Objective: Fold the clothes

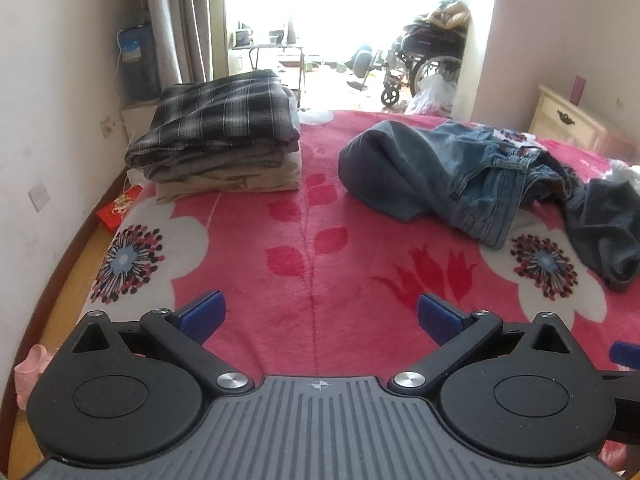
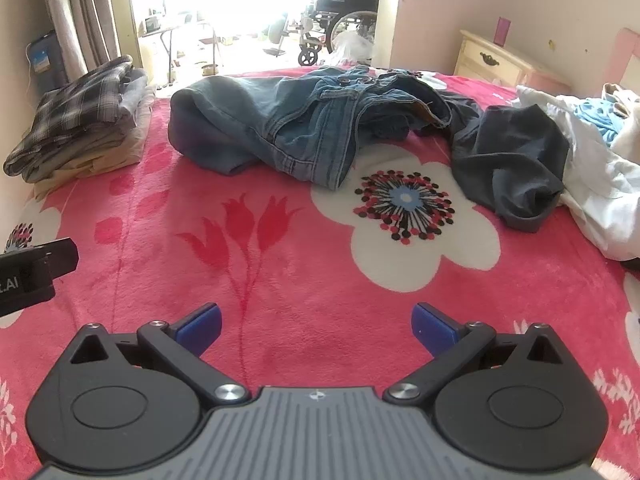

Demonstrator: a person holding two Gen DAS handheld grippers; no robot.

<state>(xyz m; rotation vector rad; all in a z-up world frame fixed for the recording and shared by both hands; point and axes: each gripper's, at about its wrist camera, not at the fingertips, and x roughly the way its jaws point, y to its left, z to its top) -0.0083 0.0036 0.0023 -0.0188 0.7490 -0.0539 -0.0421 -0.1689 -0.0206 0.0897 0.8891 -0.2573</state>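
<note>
A crumpled pair of blue jeans [image 1: 472,164] [image 2: 288,128] lies unfolded on the pink floral blanket [image 1: 320,248] [image 2: 280,248], far ahead of both grippers. A dark grey garment [image 1: 608,232] [image 2: 512,160] is bunched to the right of the jeans. At the far left stands a stack of folded clothes [image 1: 220,136] [image 2: 80,120] with a plaid piece on top. My left gripper [image 1: 320,316] is open over bare blanket, holding nothing. My right gripper [image 2: 316,324] is open too, with nothing between its blue pads [image 2: 432,326].
White and light blue clothes [image 2: 592,152] are heaped at the right. A cream nightstand [image 1: 572,120] [image 2: 496,60] stands by the far wall. A wheelchair [image 1: 428,60] [image 2: 340,16] is beyond the bed. The wall and bed edge [image 1: 60,264] run along the left.
</note>
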